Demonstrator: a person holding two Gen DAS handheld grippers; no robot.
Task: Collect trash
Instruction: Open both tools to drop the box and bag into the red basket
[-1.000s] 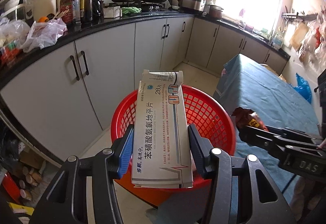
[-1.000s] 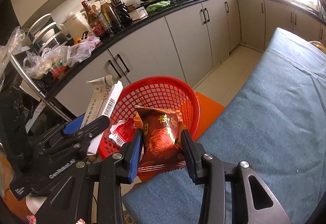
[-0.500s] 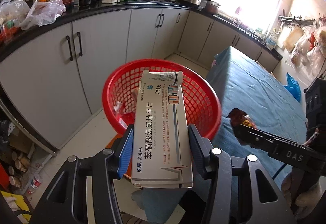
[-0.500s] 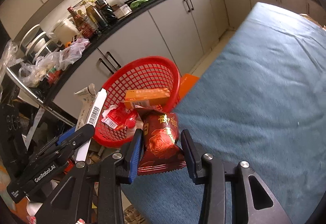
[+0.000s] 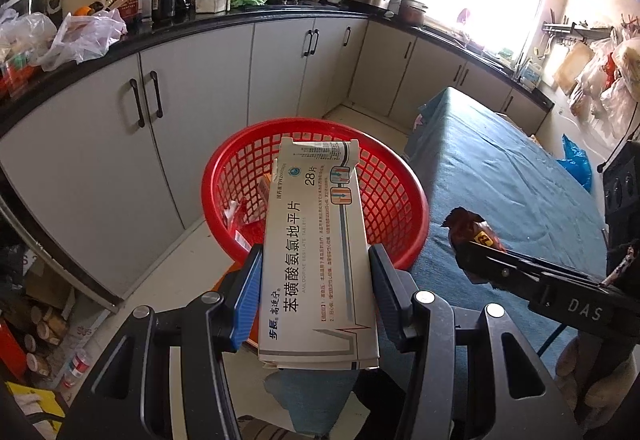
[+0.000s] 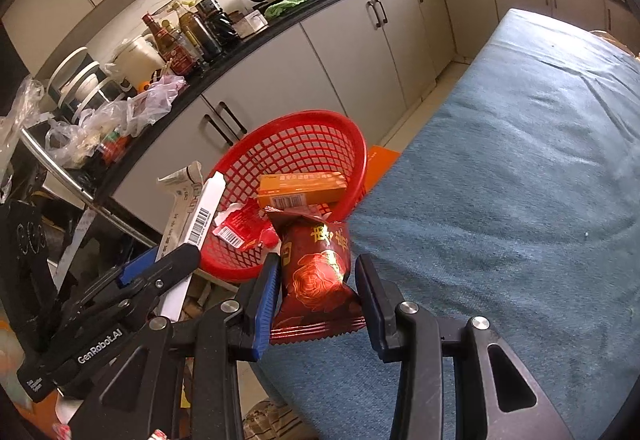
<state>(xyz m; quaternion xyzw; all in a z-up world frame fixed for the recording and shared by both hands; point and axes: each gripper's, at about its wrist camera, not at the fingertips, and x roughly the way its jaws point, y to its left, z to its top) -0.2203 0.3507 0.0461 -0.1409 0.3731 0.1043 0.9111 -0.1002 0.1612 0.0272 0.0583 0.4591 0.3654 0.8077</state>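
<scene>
Drop step: my left gripper (image 5: 316, 280) clamps the white tablet box (image 5: 318, 256), my right gripper (image 6: 316, 294) the red snack packet (image 6: 316, 268), both short of the red basket's (image 5: 404, 252) near rim; next, reach over it, release.

The red basket (image 5: 404, 195) stands hemmed between the cabinet doors (image 5: 200, 119) and the blue-covered table (image 6: 520, 199), its top open.

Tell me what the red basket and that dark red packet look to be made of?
The red basket looks like moulded plastic: a glossy, evenly coloured lattice with a smooth rim. The dark red snack packet seems to be shiny printed plastic film or foil: it glints, crinkles, and has a crimped, serrated sealed edge.
</scene>
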